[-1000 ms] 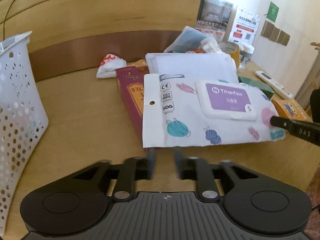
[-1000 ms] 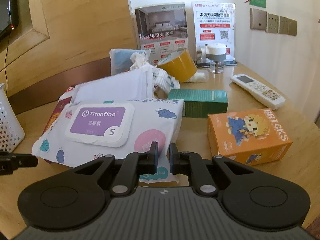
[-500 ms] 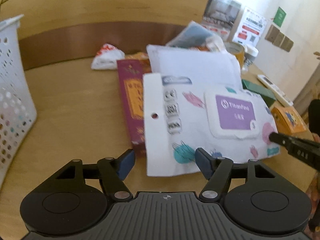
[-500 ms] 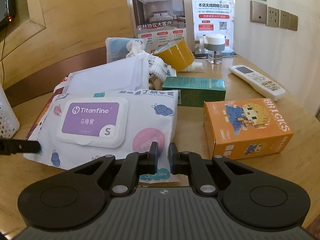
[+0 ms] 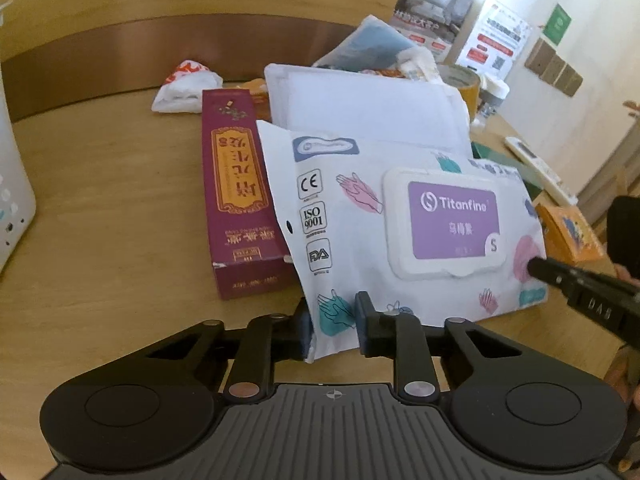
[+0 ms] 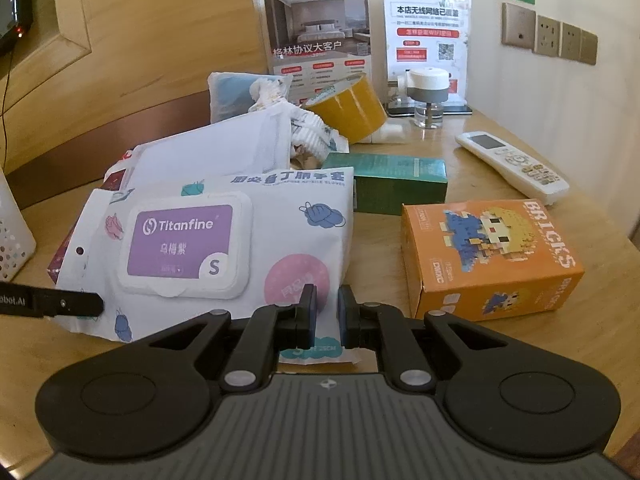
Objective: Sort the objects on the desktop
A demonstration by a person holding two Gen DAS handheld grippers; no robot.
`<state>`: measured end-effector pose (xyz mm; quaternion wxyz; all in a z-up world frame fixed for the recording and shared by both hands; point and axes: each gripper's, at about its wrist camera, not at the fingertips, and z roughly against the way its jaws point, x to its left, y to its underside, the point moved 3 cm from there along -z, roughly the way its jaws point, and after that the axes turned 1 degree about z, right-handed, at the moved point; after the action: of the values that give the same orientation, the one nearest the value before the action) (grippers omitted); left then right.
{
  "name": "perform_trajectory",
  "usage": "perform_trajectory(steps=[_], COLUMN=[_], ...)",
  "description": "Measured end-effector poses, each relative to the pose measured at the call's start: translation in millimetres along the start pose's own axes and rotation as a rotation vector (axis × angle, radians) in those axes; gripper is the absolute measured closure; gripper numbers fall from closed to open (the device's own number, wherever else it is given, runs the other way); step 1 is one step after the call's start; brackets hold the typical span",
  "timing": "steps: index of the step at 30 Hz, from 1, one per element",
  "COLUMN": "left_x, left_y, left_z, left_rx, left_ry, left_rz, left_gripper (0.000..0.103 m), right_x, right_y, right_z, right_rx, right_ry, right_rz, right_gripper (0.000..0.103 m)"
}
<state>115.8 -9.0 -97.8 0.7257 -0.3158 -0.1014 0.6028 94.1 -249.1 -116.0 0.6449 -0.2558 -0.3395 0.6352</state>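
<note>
While your left hand-held gripper (image 5: 333,322) is closing, its jaws already pinch the near corner of the Titanfine glove pack (image 5: 404,224), at the teal hand print. Your right hand-held gripper (image 6: 327,312) is clamped on the pack's opposite edge, just below the pink circle. The pack lies flat on the table (image 5: 100,208), overlapping a maroon box (image 5: 240,196) with gold Chinese characters. Pack labels: "Titanfine", "S", CE, ISO 9001, FDA. To its right sits an orange "BRICKS" box (image 6: 486,256), apart from the pack. Behind that box is a green box (image 6: 400,182), then a yellow tape roll (image 6: 348,108) and a white remote (image 6: 516,166). Two printed stands (image 6: 320,40) are at the wall. The white perforated basket (image 6: 12,236) is at far left.
</note>
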Motion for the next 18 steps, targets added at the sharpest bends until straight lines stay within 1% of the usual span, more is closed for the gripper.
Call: perform_trajectory(steps=[1,2,9,18], left_x=[-1.5,-3.4,-15.4,-28.1], left_y=[1.1,1.9,-4.4,-11.5], left_z=[0.9,2.7,20.7,55.2], left_rx=[-0.001,-0.005,-0.054,-0.135], left_ry=[-0.003,-0.006,-0.032,-0.057], left_rz=[-0.013,-0.024,-0.088,-0.115], left_gripper=[0.095,0.096,0.097,0.098], right_x=[-0.5,-1.2,-2.8,-1.7], right_y=[-0.5,-0.9,-3.0,-16.8], right_z=[0.0,0.3,9.0,36.4], right_rx=[0.0,-0.003,-0.025,-0.091], right_ry=[-0.002,0.001,0.012,0.003], right_rz=[-0.004,-0.009,-0.014,0.005], right_gripper=[0.091,0.093,0.096,0.099])
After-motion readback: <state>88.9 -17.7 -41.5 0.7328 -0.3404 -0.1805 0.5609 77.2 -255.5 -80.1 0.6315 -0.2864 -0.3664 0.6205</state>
